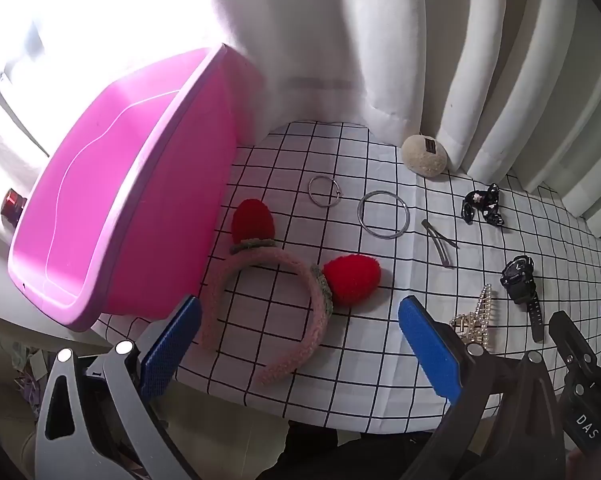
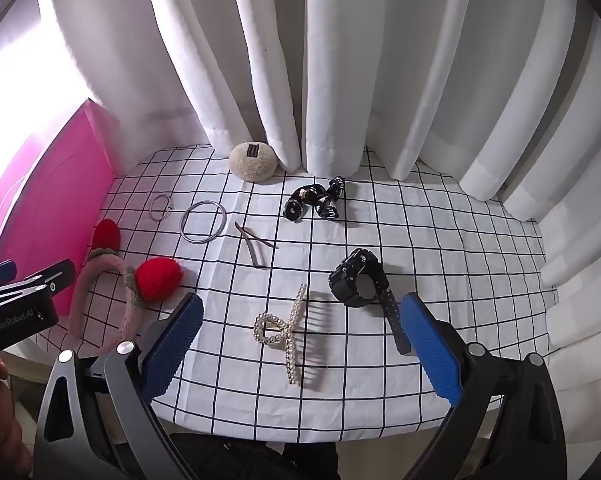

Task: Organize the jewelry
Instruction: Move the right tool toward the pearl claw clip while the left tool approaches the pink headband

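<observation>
On the checked cloth (image 2: pixel 440 248) are counted one headband (image 1: pixel 260 304) with two red poms, two rings (image 2: pixel 203 222), one hairpin (image 2: pixel 252 250), one pearl clip (image 2: pixel 288 332), one watch (image 2: pixel 358 284), one black scrunchie (image 2: pixel 316 200) and one beige puff (image 2: pixel 253 167). One pink bin (image 1: pixel 112 200) is seen at left. Both the left gripper (image 1: pixel 300 344) and the right gripper (image 2: pixel 300 344) are held wide, nothing gripped.

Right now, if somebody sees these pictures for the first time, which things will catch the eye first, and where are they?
The big pink bin stands at the left edge of the checked cloth. Beside it lies the fluffy pink headband with two red pompoms. Nearer the right claw, which is open, lie a pearl hair clip and a black watch.
</observation>
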